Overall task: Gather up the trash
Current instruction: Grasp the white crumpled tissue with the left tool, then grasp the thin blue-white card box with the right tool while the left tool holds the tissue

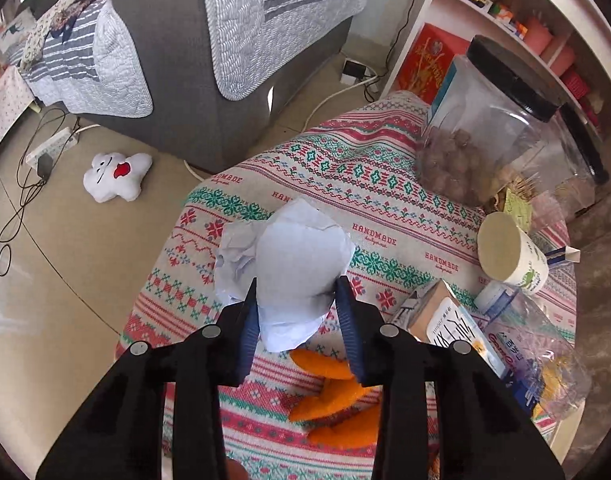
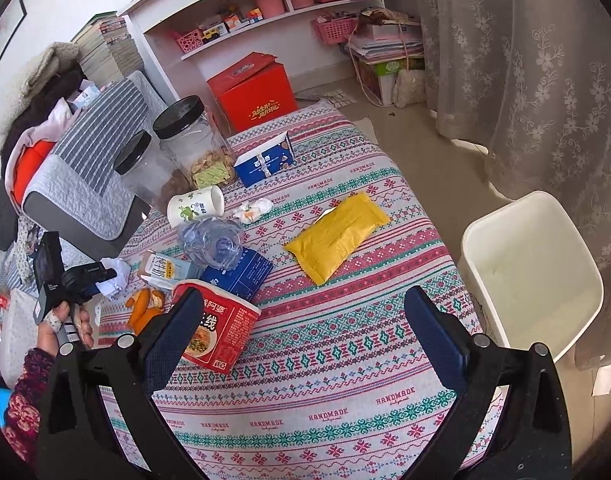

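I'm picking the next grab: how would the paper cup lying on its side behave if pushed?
The paper cup lies on its side, so it would probably roll. It looks empty and light, so a nudge may send it into the crushed bottle. Thin walls would likely dent under a firm claw squeeze.

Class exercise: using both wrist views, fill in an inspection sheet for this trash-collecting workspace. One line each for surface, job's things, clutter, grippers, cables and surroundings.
Surface: patterned tablecloth covers the table.
Job's things: crumpled white paper; orange peel; red noodle cup on its side; crushed plastic bottle; yellow packet; white bin beside the table.
Clutter: two black-lidded jars; tipped paper cup; blue box.
Grippers: left gripper shut on the paper; right gripper open, holding nothing.
Cables: power strip and cords on the floor.
Surroundings: shelves; lace curtain; plush toy on the floor.
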Tool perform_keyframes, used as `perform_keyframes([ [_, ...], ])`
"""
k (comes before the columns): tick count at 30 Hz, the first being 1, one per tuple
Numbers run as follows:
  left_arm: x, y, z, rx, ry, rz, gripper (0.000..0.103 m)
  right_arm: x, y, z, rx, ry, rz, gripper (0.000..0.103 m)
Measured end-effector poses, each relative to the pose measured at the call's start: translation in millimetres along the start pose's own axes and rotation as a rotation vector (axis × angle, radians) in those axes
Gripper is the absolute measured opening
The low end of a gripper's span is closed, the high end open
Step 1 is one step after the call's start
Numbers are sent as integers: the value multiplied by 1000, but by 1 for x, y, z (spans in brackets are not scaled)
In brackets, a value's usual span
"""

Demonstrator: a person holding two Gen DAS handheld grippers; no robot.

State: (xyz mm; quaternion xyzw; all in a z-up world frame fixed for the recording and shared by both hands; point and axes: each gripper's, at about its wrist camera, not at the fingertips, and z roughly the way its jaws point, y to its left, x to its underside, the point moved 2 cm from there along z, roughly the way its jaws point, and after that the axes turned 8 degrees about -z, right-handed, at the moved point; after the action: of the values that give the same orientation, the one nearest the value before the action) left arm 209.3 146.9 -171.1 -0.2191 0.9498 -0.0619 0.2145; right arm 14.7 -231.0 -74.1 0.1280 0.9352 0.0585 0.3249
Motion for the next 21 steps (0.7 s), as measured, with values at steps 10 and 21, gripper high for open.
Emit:
perform_keyframes([
  [10, 59, 5, -189, 320, -162, -101, 36, -39, 10, 11, -165, 36, 17, 96],
  [21, 98, -6, -189, 357, -208, 2, 37, -151, 10, 156, -111, 200, 402, 88],
])
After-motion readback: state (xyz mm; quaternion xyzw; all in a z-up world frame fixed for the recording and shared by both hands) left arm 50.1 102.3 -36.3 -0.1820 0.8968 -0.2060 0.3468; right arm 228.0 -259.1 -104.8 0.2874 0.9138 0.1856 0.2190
